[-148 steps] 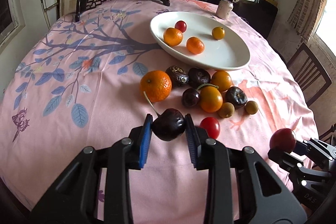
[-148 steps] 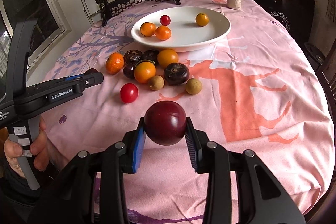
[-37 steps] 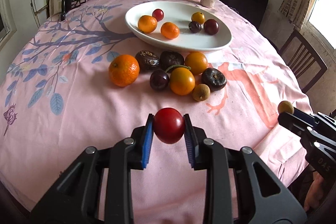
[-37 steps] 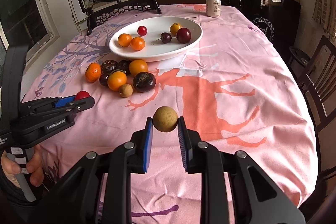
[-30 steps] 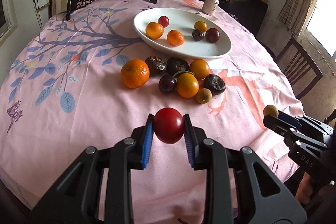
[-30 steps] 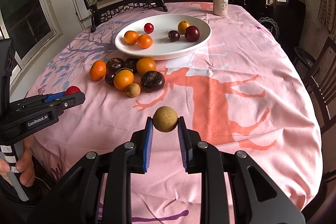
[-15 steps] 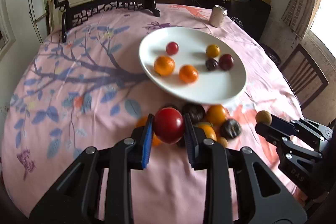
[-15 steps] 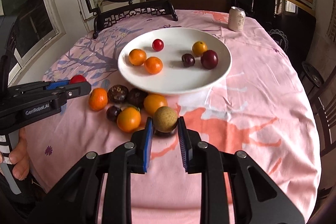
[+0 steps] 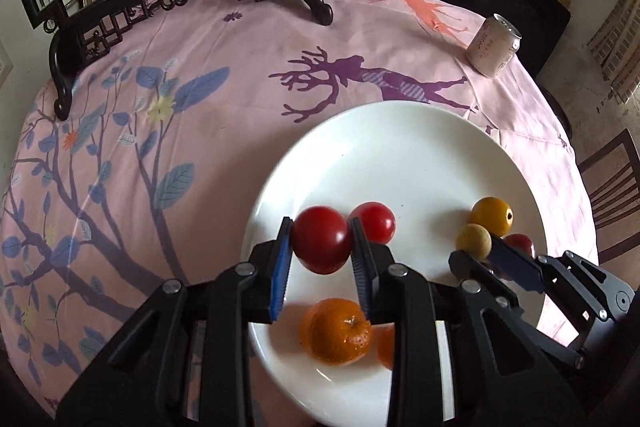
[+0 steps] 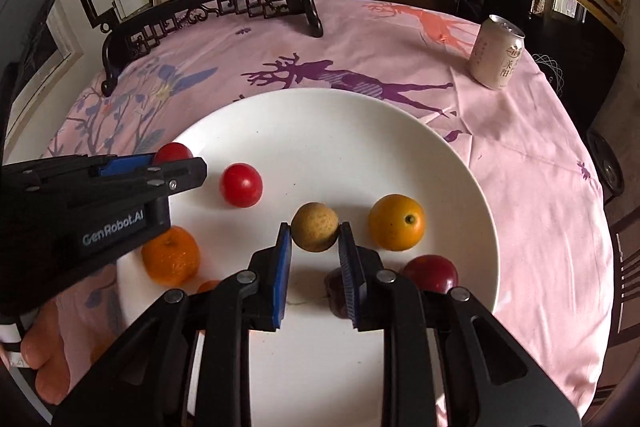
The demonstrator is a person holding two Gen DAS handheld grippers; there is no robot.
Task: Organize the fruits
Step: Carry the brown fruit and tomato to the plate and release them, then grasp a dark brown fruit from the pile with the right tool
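Left gripper (image 9: pixel 321 246): jaws pinching a red tomato (image 9: pixel 320 245) between the blue pads (image 9: pixel 282 269). The tomato is held above the left part of the white plate (image 9: pixel 400 155), clear of its surface as far as the left wrist view shows. A second red tomato (image 9: pixel 374 222) lies on the plate just beyond and to the right of the held one. An orange mandarin (image 9: pixel 336 331) lies on the plate below the left jaws; a second orange fruit beside it is mostly hidden by the right-hand finger.

Right gripper (image 10: pixel 315 234): jaws pinching a tan round fruit (image 10: pixel 315 231). It is held over the middle of the plate; contact with the plate cannot be determined. Just to its right on the plate lies a yellow-orange fruit (image 10: pixel 396 222). Nearer the camera lie a dark red plum (image 10: pixel 431 273) and a smaller dark fruit (image 10: pixel 335 291), the latter partly hidden behind the right-hand pad.

In the right wrist view the left gripper enters from the left edge, with the person's fingers (image 10: pixel 44 359) visible below it.

The plate rests on a worktop covered by a pink printed tablecloth (image 9: pixel 200 75). A drinks can (image 10: pixel 497 51) stands upright at the far right of the worktop, well apart from the plate. A dark carved stand (image 9: pixel 180 11) carrying a round painted panel stands at the far edge
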